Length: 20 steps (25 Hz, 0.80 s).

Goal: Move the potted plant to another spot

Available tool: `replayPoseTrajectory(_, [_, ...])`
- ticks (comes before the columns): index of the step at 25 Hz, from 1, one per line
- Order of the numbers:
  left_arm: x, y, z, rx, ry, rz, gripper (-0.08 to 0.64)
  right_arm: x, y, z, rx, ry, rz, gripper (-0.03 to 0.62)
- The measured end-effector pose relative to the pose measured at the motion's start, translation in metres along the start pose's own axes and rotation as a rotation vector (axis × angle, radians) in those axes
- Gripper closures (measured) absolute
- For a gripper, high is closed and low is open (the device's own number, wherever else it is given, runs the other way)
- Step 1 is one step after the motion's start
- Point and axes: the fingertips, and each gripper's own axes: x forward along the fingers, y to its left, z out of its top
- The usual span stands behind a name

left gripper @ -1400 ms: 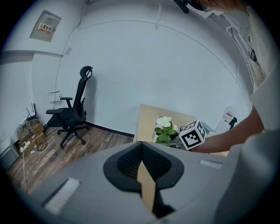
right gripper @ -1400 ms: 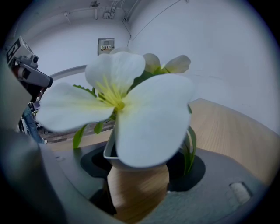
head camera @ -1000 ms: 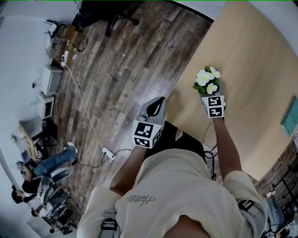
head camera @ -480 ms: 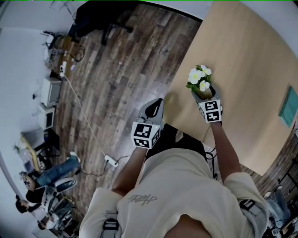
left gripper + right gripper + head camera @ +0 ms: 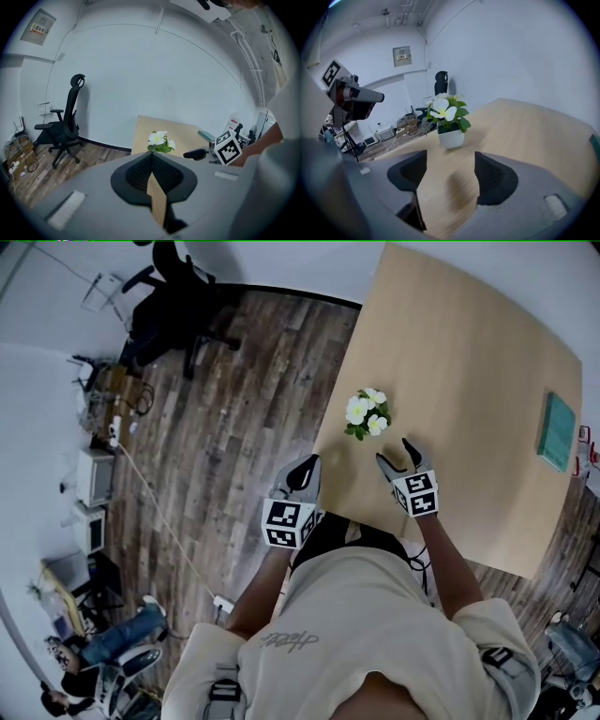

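No text can be read anywhere.
- Cursive logo [image 5: 281, 640] on the back of the person's shirt: letters too small to make out.
- Framed wall notice [image 5: 39, 29], left gripper view: red and dark print, blurred.
- Wall plaque [image 5: 402, 56], right gripper view: print unreadable.

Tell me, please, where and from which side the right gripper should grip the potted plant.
Probably the white pot, across its side walls below the rim. It stands upright on the table and leaves overhang the top, so come in low from where the right gripper is. Its jaws, just closed a little, stand apart, empty, facing the pot.
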Motion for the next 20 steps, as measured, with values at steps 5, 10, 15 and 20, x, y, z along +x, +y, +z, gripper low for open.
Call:
replayPoseTrajectory(5, [0.012, -0.007, 0.011, 0.038, -0.004, -0.056, 0.545, -0.036, -0.023, 0.018, 0.077, -0.098, -0.088, 0.434])
replayPoseTrajectory(10, [0.021, -0.010, 0.026, 0.097, 0.000, -0.105, 0.545, -0.066, -0.037, 0.041, 0.104, -0.180, -0.174, 0.563])
replayPoseTrajectory(15, [0.031, -0.022, 0.044, 0.166, -0.013, -0.145, 0.545, -0.093, -0.044, 0.054, 0.131, -0.250, -0.209, 0.591])
replayPoseTrajectory(20, [0.037, -0.032, 0.073, 0.181, -0.088, -0.142, 0.545, -0.123, -0.053, 0.067, 0.092, -0.308, -0.237, 0.591])
